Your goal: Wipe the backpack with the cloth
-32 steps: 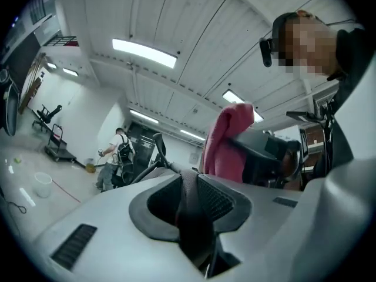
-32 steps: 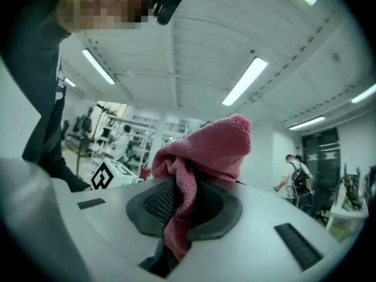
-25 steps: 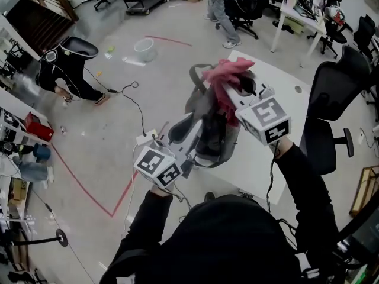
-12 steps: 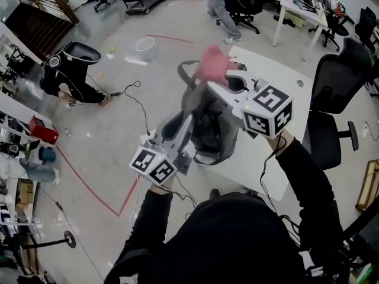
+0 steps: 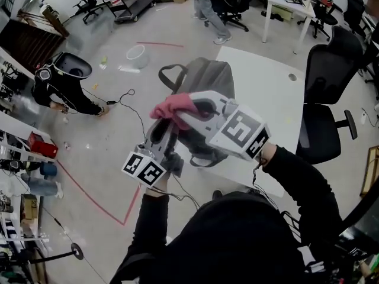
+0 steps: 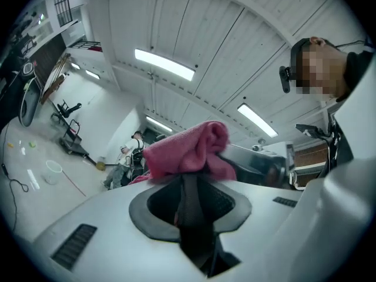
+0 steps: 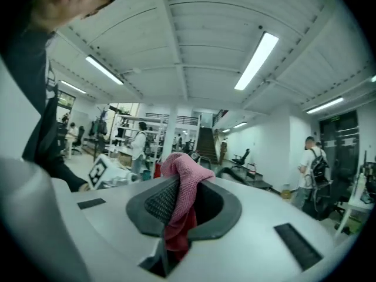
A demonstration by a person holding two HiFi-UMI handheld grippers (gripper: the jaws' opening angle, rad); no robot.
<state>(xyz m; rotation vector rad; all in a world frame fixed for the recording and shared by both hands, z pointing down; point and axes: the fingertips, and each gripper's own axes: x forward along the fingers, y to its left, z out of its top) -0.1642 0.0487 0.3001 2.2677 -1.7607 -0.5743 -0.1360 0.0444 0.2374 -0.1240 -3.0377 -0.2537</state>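
Swung across since the earlier frame, the right gripper [image 7: 176, 216] has carried the pink cloth [image 7: 183, 178] from the backpack's [image 5: 204, 81] 12 o'clock end down to about its 8 o'clock edge. Its jaws are clamped on a bunched fold of that cloth. The left gripper [image 6: 191, 225] is closed on a black mesh strap [image 6: 188, 187] of the grey backpack, steadying it in front of the person. The white table [image 5: 266, 81] lies at its 3 o'clock; whether the bag's base rests there I cannot tell. The bag looks soft-sided and limp, likely to sag and swing, so a strap or top handle is the sound hold. The cloth seems light and floppy, best pinched in a thick wad. No brand, label or lettering is readable on either; the grippers' cubes carry only square markers
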